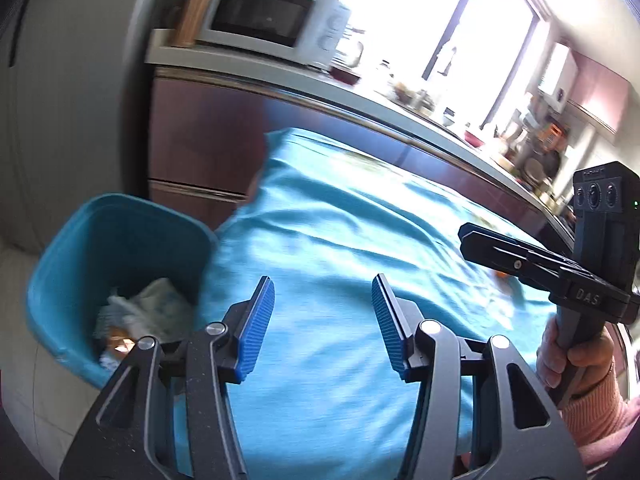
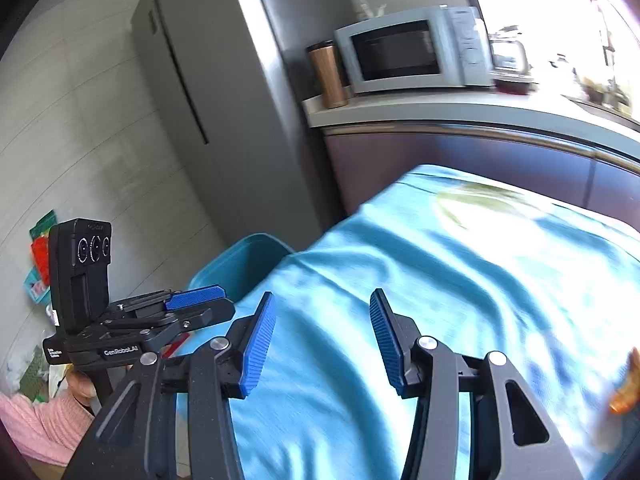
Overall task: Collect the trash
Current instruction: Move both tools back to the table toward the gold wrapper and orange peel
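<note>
A blue bin [image 1: 80, 240] stands at the left end of a table under a light blue cloth [image 1: 340, 240]. Crumpled paper and wrappers [image 1: 140, 312] lie inside the bin. My left gripper [image 1: 323, 320] is open and empty above the cloth, just right of the bin. My right gripper [image 2: 322, 334] is open and empty over the cloth; it also shows in the left wrist view [image 1: 520, 256]. The bin's rim [image 2: 240, 256] shows past the table end. An orange scrap [image 2: 626, 392] lies on the cloth at the far right; a small orange bit [image 1: 502, 274] shows under the right gripper.
A microwave [image 1: 272, 16] and a copper tumbler [image 1: 196, 12] stand on a counter [image 1: 360, 88] behind the table. A grey fridge [image 2: 208, 80] stands left of the counter. Several bags and packets [image 2: 40, 260] lie on the floor by the wall.
</note>
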`<state>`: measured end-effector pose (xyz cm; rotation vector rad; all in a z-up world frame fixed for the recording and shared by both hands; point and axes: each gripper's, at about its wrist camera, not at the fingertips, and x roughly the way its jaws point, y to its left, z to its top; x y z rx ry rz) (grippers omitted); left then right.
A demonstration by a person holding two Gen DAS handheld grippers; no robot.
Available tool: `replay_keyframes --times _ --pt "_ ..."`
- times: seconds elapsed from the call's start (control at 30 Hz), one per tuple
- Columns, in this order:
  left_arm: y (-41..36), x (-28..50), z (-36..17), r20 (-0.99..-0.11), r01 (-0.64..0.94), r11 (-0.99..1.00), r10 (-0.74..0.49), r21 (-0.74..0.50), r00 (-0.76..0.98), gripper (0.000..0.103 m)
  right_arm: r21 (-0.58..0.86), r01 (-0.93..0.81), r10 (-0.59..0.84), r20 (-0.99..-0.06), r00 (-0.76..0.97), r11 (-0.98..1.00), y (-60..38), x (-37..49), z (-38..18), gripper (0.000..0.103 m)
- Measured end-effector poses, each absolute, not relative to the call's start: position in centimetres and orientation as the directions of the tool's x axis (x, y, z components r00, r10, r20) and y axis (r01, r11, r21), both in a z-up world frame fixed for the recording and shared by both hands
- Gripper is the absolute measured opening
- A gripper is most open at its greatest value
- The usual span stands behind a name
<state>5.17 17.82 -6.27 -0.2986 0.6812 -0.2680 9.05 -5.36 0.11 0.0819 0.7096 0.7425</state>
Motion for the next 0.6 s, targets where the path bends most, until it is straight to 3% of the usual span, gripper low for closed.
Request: replay_keyframes --times 0.27,0.6 --pt "8.4 6.6 -6.1 -0.588 0.324 0.885 -0.465 -0.335 0.661 0.050 0.294 -0.382 0.481 -0.577 0.660 0.876 -15.5 7.7 -1.1 0.047" --pt "-2.6 9.4 -6.5 -0.635 0.486 0.827 -0.542 -0.284 0.551 0.050 0.203 -0.174 0.263 -0.605 0.751 0.964 -24.7 7.1 -2.7 0.048"
